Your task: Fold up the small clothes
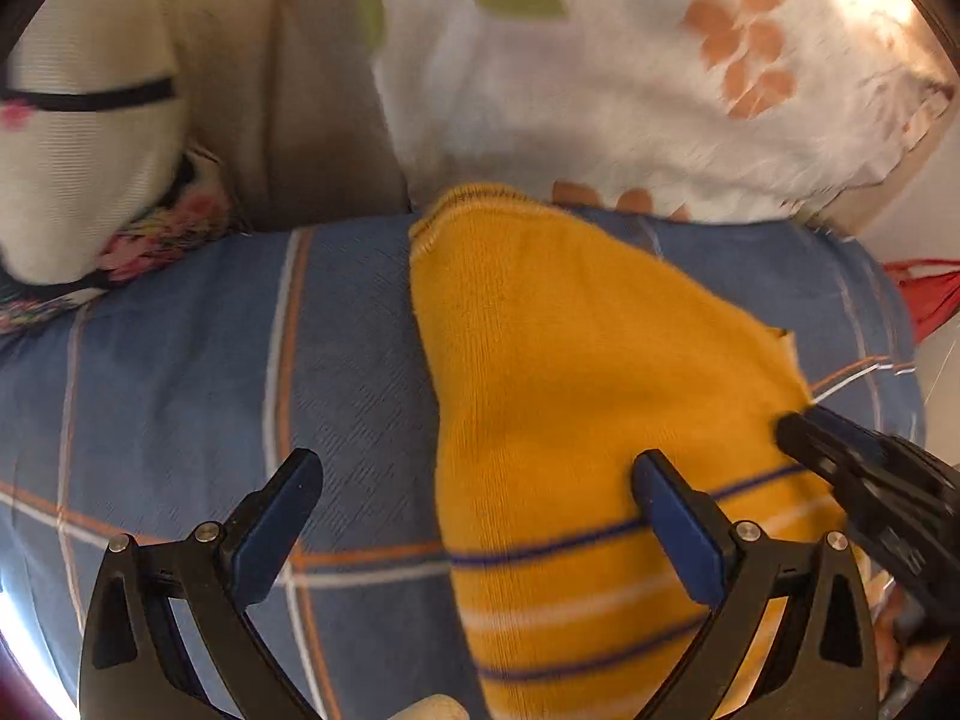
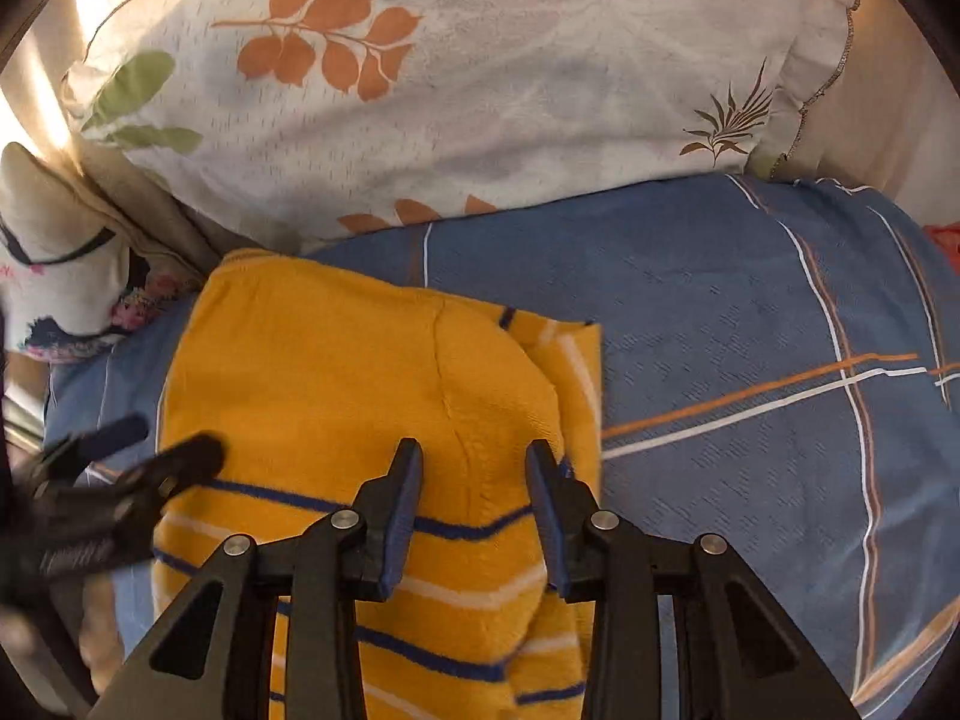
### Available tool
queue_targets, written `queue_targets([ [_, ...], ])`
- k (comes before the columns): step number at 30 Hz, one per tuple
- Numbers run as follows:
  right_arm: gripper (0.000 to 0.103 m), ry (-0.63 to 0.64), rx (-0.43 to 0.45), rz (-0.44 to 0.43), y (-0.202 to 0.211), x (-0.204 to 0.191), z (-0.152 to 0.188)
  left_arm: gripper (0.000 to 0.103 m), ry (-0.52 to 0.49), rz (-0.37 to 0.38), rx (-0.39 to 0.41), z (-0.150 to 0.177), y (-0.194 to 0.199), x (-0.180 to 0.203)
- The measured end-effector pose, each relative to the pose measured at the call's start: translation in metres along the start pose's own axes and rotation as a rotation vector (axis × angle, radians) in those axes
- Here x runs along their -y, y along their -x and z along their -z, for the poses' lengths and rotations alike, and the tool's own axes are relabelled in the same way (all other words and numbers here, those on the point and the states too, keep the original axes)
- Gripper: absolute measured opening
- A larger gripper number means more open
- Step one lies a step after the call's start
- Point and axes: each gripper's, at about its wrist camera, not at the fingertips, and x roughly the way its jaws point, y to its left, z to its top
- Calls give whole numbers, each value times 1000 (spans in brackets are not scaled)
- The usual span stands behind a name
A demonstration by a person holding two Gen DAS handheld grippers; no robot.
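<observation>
A small yellow knit sweater with blue and white stripes lies folded on the blue checked bed sheet. It also shows in the right wrist view. My left gripper is open wide above the sweater's left edge, one finger over the sheet, one over the knit. My right gripper is open, with its fingers over the sweater's folded right part; nothing is held between them. The right gripper also shows in the left wrist view, and the left gripper in the right wrist view.
A white pillow with orange and green leaf print lies at the back. A white floral cloth sits at the back left, beige fabric behind it. Something red lies at the sheet's right edge.
</observation>
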Motion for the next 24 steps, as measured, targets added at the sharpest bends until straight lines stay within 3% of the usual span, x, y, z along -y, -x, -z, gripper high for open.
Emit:
queue_targets([
  [2,52,-7,-5,31,4,9,4,103,17,7,-28,-7,-14,-6],
  [4,58,-11,2,64,8,18,7,103,65,39,-41,-16,-21,-19],
  [7,58,-50,30,121,22,38,12,103,112,30,-27,-26,-18,-36],
  [10,58,-56,80,81,46,40,17,103,140,21,-2,-19,3,-42],
  [16,58,50,118,-27,79,9,48,103,76,31,54,41,56,-10],
  [20,57,152,44,36,54,3,61,103,13,-55,38,84,50,17],
  [22,57,118,16,26,48,14,59,103,41,-55,2,96,40,19],
  [24,57,33,35,-47,56,27,48,103,86,-47,21,109,45,17],
])
